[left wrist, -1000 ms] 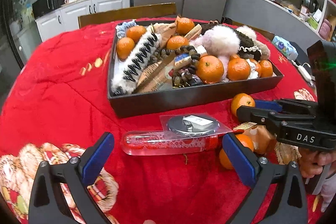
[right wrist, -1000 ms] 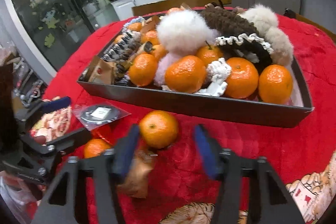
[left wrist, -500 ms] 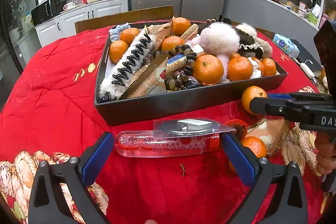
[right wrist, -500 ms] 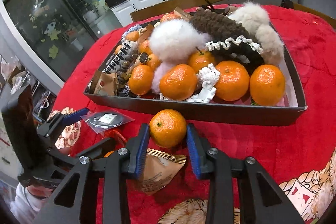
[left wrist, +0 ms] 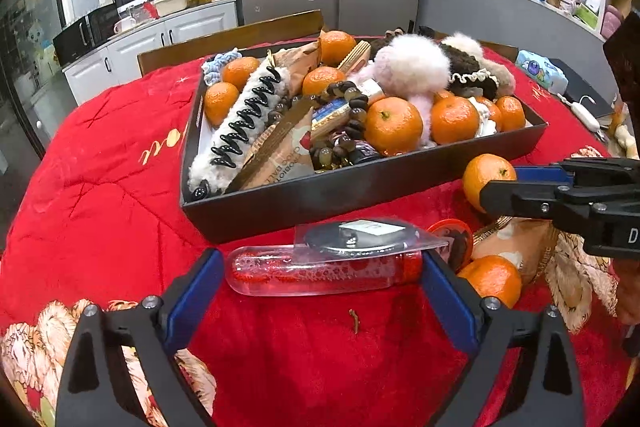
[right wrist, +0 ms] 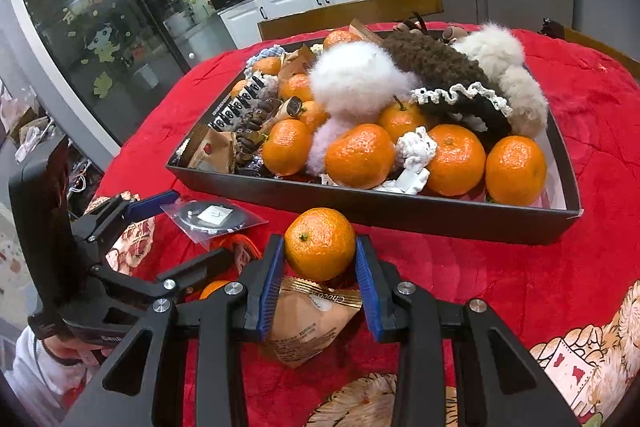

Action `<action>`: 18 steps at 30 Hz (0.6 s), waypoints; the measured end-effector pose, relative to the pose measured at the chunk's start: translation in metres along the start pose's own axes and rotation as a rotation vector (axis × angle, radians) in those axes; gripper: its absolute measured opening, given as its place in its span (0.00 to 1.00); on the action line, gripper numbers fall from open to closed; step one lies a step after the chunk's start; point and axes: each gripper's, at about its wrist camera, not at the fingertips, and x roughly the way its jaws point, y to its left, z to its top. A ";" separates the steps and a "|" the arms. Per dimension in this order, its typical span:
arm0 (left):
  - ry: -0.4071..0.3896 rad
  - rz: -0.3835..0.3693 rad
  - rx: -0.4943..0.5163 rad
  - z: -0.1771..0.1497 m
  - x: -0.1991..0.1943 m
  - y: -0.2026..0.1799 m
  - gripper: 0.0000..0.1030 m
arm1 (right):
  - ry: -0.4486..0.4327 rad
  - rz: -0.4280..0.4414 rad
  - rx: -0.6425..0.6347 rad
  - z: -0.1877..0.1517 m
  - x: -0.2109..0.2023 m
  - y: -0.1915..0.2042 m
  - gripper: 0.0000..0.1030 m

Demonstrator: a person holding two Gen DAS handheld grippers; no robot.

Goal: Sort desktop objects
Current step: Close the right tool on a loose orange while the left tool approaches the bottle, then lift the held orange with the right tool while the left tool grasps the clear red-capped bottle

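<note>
A clear bottle [left wrist: 320,275] with red liquid lies on its side on the red cloth. It is between the closing jaws of my left gripper [left wrist: 319,267], and the blue pads stand just off its two ends. A plastic bag with a round disc [left wrist: 360,239] rests on the bottle. My right gripper [right wrist: 320,247] is shut on a mandarin [right wrist: 320,243] in front of the black tray [right wrist: 400,215]. The tray is heaped with mandarins, fluffy hair ties, beads and snack packets. In the left wrist view the right gripper [left wrist: 504,183] comes in from the right.
An orange snack packet [right wrist: 308,327] lies under the right gripper, and a second loose mandarin [left wrist: 492,279] sits beside it. A red round lid [left wrist: 452,243] is near the bottle's cap. A wooden chair back [left wrist: 240,35] stands behind the table. A blue tissue pack [left wrist: 540,71] lies far right.
My right gripper has closed on the loose mandarin. My left gripper has drawn closer around the bottle, and its jaws have narrowed a little.
</note>
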 end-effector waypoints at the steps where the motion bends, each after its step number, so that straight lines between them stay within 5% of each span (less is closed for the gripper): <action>1: -0.002 -0.006 -0.005 0.000 -0.001 0.001 0.94 | -0.002 -0.002 -0.003 0.000 -0.001 0.001 0.33; 18: -0.064 -0.032 -0.031 -0.004 -0.032 0.010 0.94 | -0.066 0.003 -0.020 0.005 -0.025 0.021 0.33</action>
